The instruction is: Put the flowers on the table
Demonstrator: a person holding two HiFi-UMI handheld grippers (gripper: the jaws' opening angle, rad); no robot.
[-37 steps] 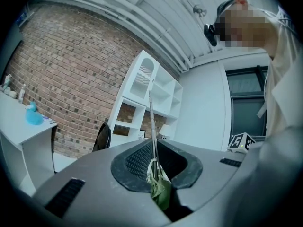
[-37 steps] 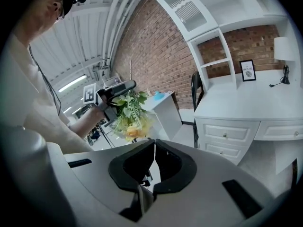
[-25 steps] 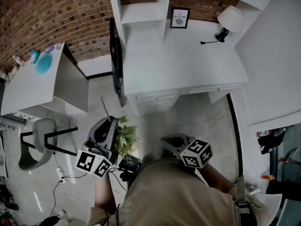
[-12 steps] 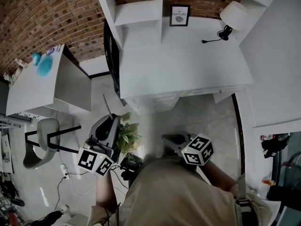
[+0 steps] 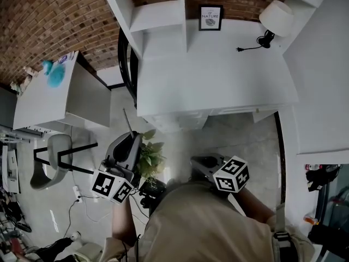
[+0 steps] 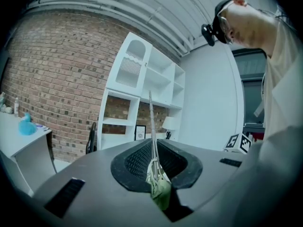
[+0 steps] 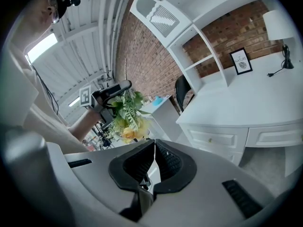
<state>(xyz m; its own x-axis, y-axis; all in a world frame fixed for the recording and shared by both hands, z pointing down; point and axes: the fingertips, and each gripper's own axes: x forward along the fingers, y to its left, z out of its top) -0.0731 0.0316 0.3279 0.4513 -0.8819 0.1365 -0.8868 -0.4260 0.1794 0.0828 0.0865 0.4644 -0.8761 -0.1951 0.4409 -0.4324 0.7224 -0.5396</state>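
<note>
One bunch of flowers (image 5: 148, 160) hangs clamped by its stems in the left gripper (image 5: 128, 146), over the floor, short of the front edge of the tabletop (image 5: 218, 75); the right gripper (image 7: 154, 161) is pressed together, empty; reaching the tabletop and setting down remain, I judge.

The flowers (image 5: 148, 158) are a small bunch of green, fern-like leaves with pale yellow blooms. In the right gripper view they show as a loose spray (image 7: 127, 116) with a yellow bloom lowest. Their thin stem (image 6: 152, 126) is pinched between the closed jaws of the left hand-held gripper (image 5: 132, 141) and runs out past the jaw tips. A green wrapped end lies at the jaws' root. The bunch sits beside that gripper, above the floor (image 5: 240, 141). It is in front of the white worktop (image 5: 218, 75), apart from it.
</note>
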